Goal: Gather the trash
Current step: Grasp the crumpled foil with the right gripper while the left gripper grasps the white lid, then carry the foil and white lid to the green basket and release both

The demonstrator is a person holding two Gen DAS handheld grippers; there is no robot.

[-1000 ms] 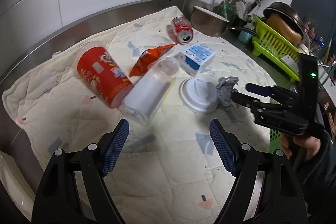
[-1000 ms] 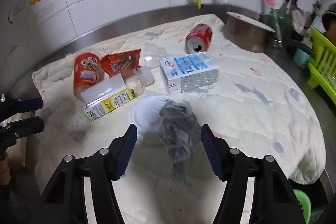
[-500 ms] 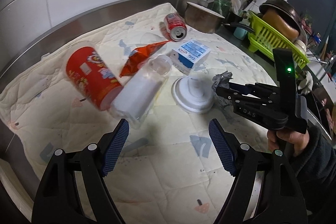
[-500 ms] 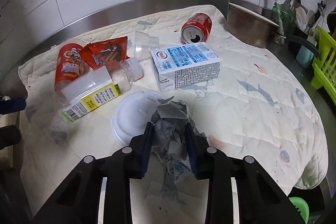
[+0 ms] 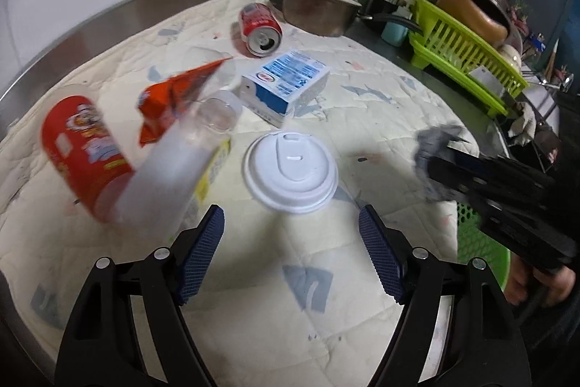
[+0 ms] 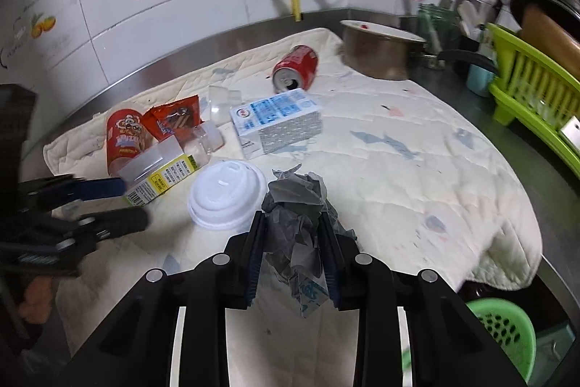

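Observation:
My right gripper (image 6: 293, 249) is shut on a crumpled grey wrapper (image 6: 294, 205) and holds it above the quilted mat (image 6: 417, 176). It also shows at the right of the left wrist view (image 5: 435, 162). My left gripper (image 5: 291, 252) is open and empty, just short of a white cup lid (image 5: 290, 169). On the mat lie a red chip can (image 5: 81, 147), a clear bottle (image 5: 177, 162), an orange snack bag (image 5: 170, 97), a blue-white milk carton (image 5: 286, 82) and a red soda can (image 5: 259, 28).
A green mesh bin (image 6: 504, 329) stands below the mat's right front edge, also seen in the left wrist view (image 5: 478, 242). A metal pot (image 6: 380, 49) and a green dish rack (image 6: 533, 89) stand at the back right. Tiled wall and taps are behind.
My right gripper closed on the grey wrapper, lifted it off the mat and carried it right. My left gripper moved forward and right toward the white lid, still open.

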